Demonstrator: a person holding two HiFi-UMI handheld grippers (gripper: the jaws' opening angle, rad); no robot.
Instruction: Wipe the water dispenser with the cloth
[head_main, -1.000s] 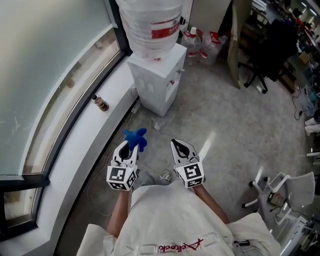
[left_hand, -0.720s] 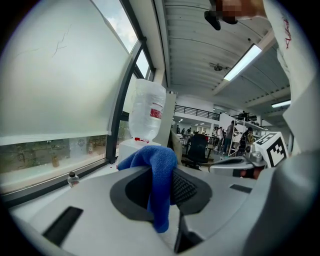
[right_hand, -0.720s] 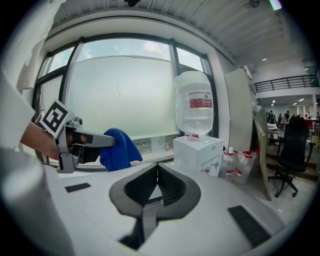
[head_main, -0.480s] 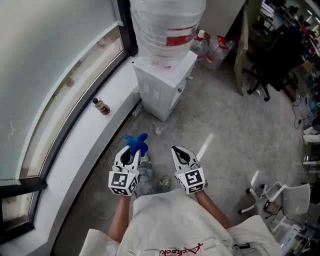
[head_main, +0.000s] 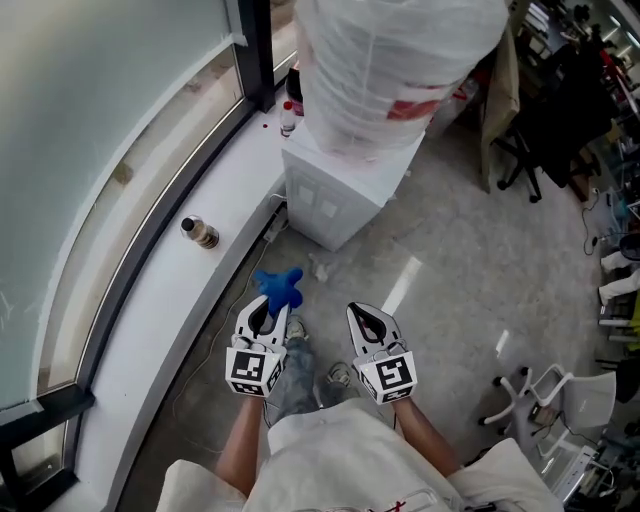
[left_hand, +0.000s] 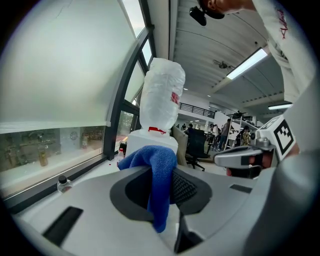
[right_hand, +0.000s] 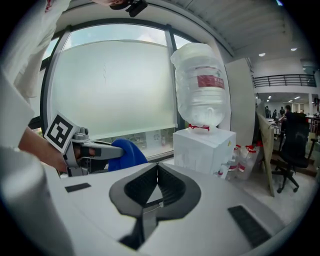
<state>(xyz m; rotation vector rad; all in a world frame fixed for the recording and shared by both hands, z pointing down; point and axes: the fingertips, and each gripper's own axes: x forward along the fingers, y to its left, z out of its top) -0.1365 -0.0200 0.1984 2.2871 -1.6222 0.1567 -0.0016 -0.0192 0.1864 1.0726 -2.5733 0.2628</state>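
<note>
The white water dispenser (head_main: 340, 195) stands ahead by the window ledge, with a plastic-wrapped bottle (head_main: 395, 55) on top. My left gripper (head_main: 265, 305) is shut on a blue cloth (head_main: 281, 287), which bunches out past its tips and hangs between the jaws in the left gripper view, cloth (left_hand: 156, 175). My right gripper (head_main: 366, 322) is beside it, jaws together with nothing between them. Both are held near my waist, well short of the dispenser (right_hand: 205, 150). The dispenser (left_hand: 150, 137) shows straight ahead in the left gripper view.
A white window ledge (head_main: 170, 300) runs along the left with a small bottle (head_main: 200, 232) on it. More bottles (head_main: 289, 112) stand behind the dispenser. A black office chair (head_main: 545, 110) is at the right, a white chair (head_main: 560, 400) at lower right. Cables lie on the floor.
I have stepped closer to the dispenser, which now looms larger and nearer. Both grippers keep the same pose, the left still holding the cloth.
</note>
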